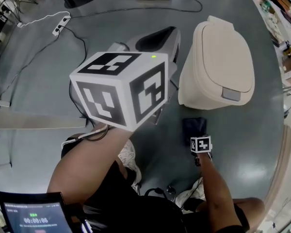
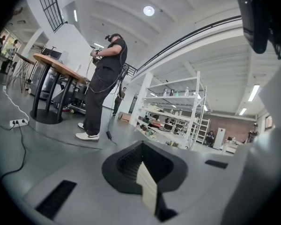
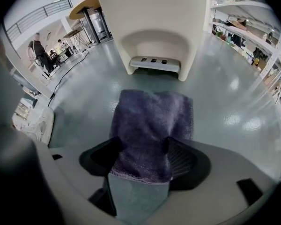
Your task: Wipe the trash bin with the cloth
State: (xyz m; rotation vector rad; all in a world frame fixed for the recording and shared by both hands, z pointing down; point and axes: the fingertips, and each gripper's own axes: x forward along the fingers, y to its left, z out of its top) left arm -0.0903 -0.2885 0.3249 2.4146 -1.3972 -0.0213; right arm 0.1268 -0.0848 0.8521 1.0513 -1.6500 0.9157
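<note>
Probably the dark purple fluffy cloth (image 3: 152,125) can bunch or slip out, if the jaws close only on its near hem. It lies flat and neat on the glossy grey floor (image 3: 234,107), between the wide-spread jaws of the right gripper (image 3: 145,153), not pinched. Beyond the jaws stands the cream plastic trash bin (image 3: 152,27). The left gripper (image 2: 143,168) points elsewhere; its jaws seem pressed together, empty.

matt smooth plastic trash bin (image 1: 217,57), v. fuzzy cloth (image 3: 150,128), glossy floor (image 1: 245,147)
</note>
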